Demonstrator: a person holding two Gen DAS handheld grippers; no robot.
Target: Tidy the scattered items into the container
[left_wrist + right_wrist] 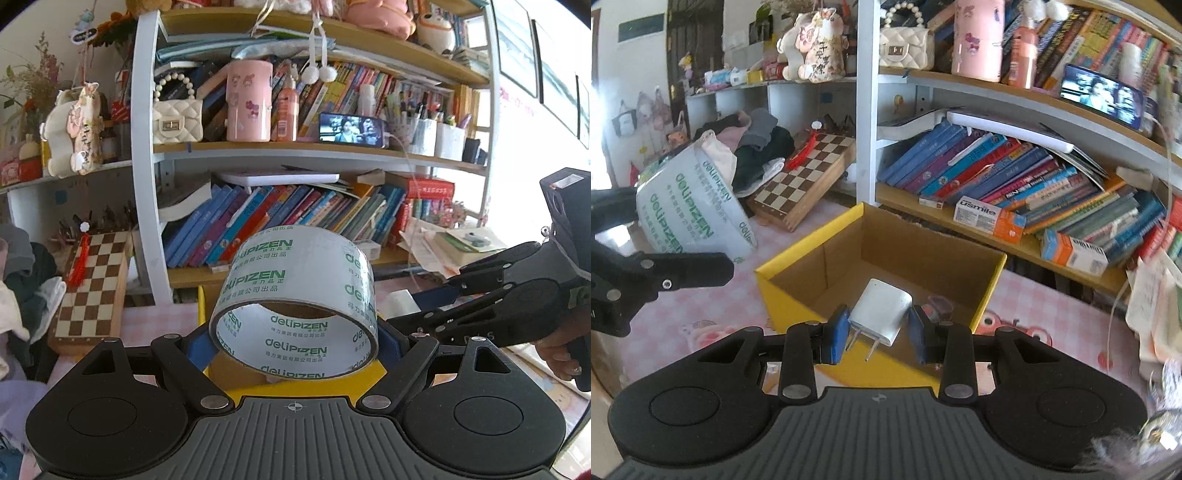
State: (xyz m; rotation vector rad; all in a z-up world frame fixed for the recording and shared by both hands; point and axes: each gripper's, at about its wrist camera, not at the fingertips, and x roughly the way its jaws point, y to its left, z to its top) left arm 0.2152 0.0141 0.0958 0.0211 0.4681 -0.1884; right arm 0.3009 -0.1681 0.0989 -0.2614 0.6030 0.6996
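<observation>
Open yellow cardboard box [991,275] sat centre frame. Left gripper [295,345] clamped the wide printed tape roll [295,295] near the box; right gripper [879,332] pinched the white plug adapter [881,312] over it. Best to lower each inside the walls before releasing.

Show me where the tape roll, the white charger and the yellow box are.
tape roll [295,291], left wrist view, printed outer band.
white charger [881,310], right wrist view, flat white face.
yellow box [786,295], right wrist view, left outer wall.
</observation>
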